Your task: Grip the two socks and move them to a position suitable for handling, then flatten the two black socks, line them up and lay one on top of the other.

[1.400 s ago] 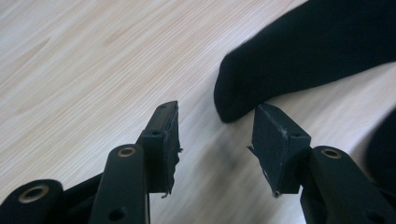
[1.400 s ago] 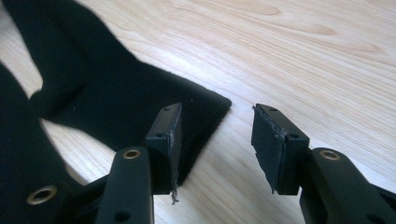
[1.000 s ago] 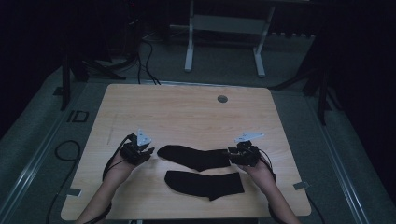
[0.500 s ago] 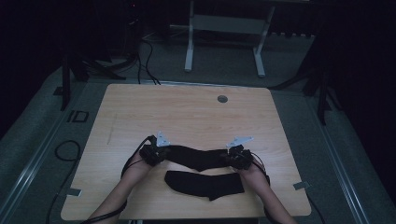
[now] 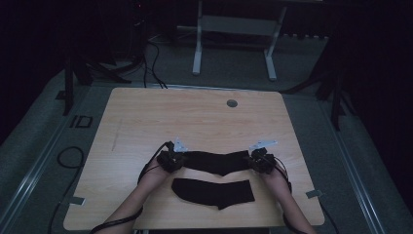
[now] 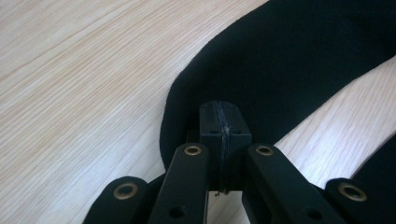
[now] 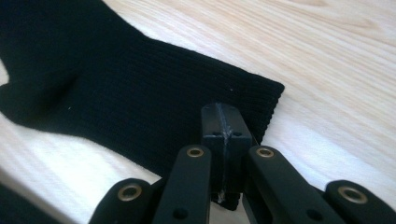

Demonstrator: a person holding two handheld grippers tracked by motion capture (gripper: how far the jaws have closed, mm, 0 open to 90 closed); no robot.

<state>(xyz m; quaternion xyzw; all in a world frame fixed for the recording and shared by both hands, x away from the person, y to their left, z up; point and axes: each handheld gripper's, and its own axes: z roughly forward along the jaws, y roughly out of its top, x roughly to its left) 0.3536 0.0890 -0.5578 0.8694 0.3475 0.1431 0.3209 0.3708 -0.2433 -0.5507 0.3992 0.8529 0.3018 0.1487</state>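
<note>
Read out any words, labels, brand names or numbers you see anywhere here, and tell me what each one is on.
"ID": pale marking on the floor left of the table; it reads roughly so, dim and not certain.
Far sock, near sock: no label or brand shows.
Left gripper, right gripper: no print on them, only brass rivets.

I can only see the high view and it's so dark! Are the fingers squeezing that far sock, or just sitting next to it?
Observer: Squeezing. In the left gripper view, the left gripper has its fingers shut on the far sock at its rounded toe end.
Operator: And the other one?
Observer: The right gripper is shut on the ribbed cuff end, near its straight edge.
Operator: Is the sock up in the air?
Observer: It doesn't look so; up close it lies flat on the wooden table.
</note>
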